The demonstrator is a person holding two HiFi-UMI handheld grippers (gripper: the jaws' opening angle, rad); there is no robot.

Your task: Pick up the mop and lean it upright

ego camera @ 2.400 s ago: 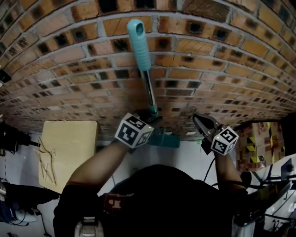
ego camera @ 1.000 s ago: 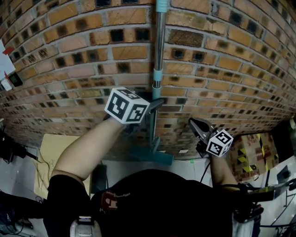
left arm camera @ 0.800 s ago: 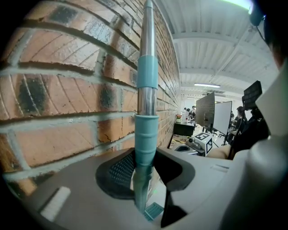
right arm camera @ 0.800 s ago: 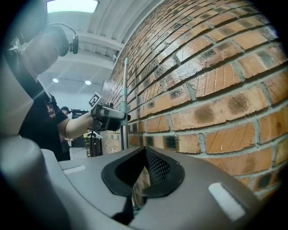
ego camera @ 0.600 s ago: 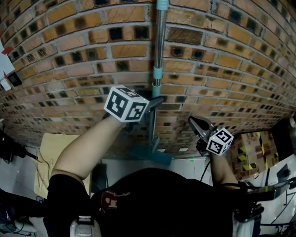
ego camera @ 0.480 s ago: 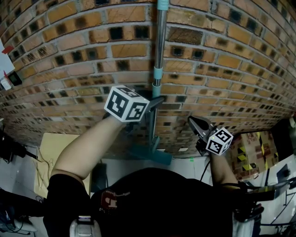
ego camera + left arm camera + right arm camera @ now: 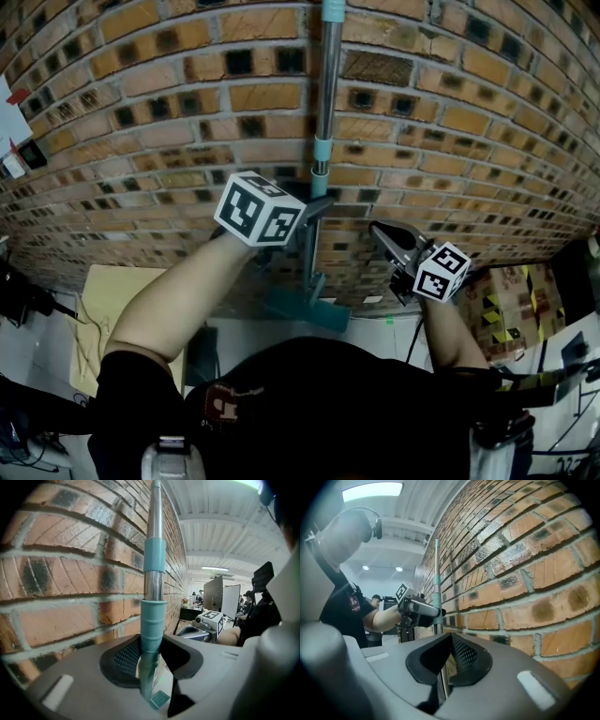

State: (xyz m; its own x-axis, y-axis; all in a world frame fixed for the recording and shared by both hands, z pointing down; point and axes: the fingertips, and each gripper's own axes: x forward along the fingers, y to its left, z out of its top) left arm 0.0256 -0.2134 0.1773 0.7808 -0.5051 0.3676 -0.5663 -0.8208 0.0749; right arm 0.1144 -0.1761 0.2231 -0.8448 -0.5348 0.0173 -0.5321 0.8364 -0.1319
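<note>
The mop stands upright against the brick wall, its metal pole (image 7: 323, 103) running up out of the head view and its teal head (image 7: 305, 307) on the floor at the wall's foot. My left gripper (image 7: 314, 208) is shut on the pole just under a teal collar. In the left gripper view the teal sleeve (image 7: 153, 620) sits between the jaws of the left gripper (image 7: 152, 656). My right gripper (image 7: 380, 230) hangs to the right of the mop, shut and empty, apart from the pole. The right gripper view shows the pole (image 7: 437, 578) and the left gripper (image 7: 417, 611) beyond the right gripper (image 7: 444, 660).
The brick wall (image 7: 469, 122) fills the far side of the view. A pale wooden board (image 7: 103, 300) lies on the floor at the left. A yellow and black patterned box (image 7: 506, 300) stands at the right. People and desks show far off in the gripper views.
The mop went from tilted to upright, with my left gripper now higher on the pole. Over the last half second my right gripper rose a little and drifted left.
</note>
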